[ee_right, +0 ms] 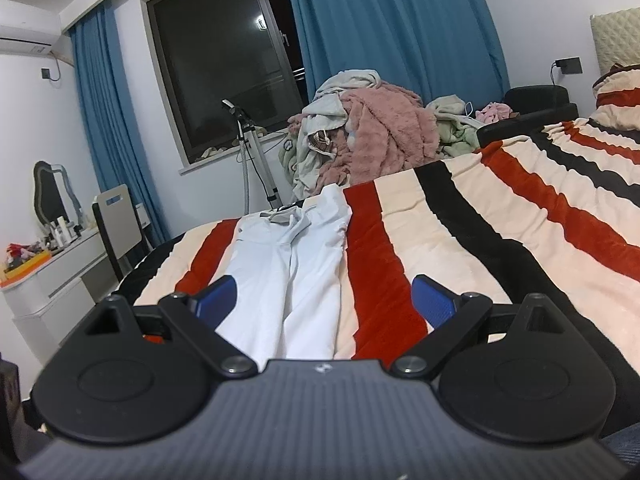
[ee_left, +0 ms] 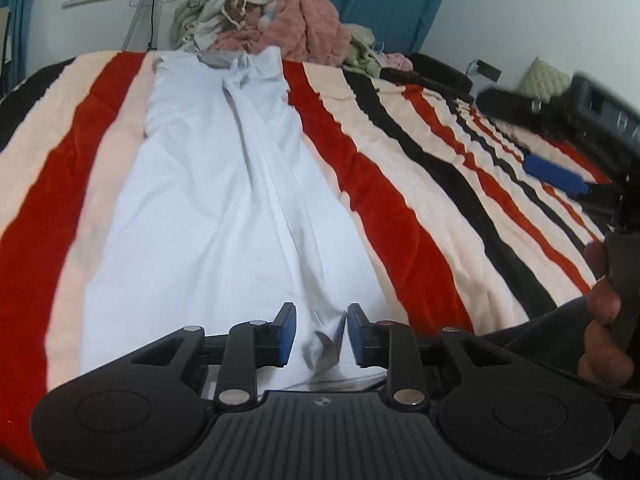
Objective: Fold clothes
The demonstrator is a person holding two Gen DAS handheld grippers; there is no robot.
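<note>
Our left gripper stands apart over the hem of the white trousers, pads clear of the cloth. Our right gripper gapes wide and empty. The trousers lie lengthwise on the striped bed, waistband toward the far edge, near a clothes pile.

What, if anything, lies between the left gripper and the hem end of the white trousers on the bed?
Nothing visible. The left gripper already straddles a bunched hem of the white trousers, with its pads apart from the cloth. Only the striped blanket lies around them.
</note>
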